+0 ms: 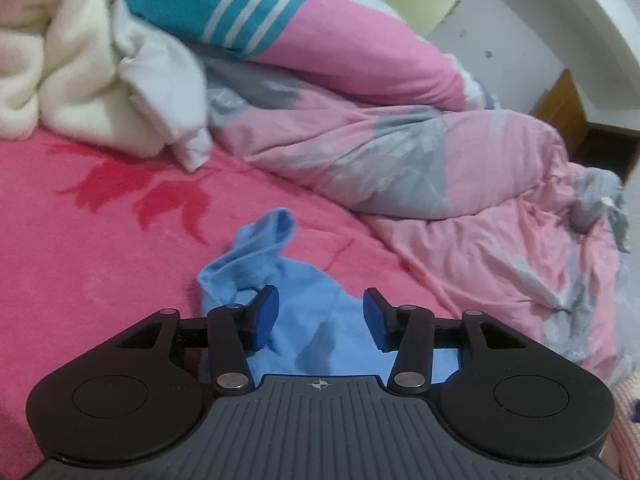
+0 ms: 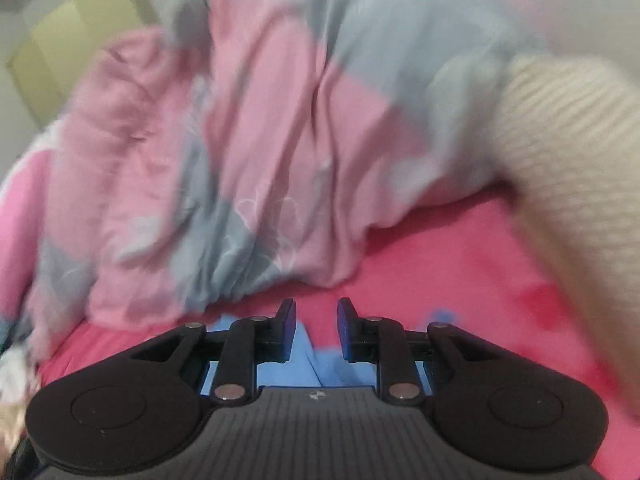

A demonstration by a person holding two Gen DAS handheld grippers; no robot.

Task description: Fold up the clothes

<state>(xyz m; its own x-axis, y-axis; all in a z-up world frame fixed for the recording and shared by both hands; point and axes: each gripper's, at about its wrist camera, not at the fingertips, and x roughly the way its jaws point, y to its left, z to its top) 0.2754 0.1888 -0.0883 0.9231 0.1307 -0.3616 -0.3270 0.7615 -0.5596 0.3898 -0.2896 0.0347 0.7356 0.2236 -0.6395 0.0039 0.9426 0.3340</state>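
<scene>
A small light-blue garment lies crumpled on the pink bed sheet. My left gripper hovers just over its near part, jaws open. The cloth shows in the gap, but the blue pads do not press on it. In the blurred right wrist view, my right gripper stands over the pink sheet with a narrow gap between its pads and nothing pinched. A patch of the blue garment shows beneath its fingers, close to the body.
A bunched pink-and-grey quilt fills the far side of the bed. A cream fleece garment is piled at the left, with a teal-and-pink striped pillow behind. A cream knitted sleeve crosses the right. A cardboard box stands beyond.
</scene>
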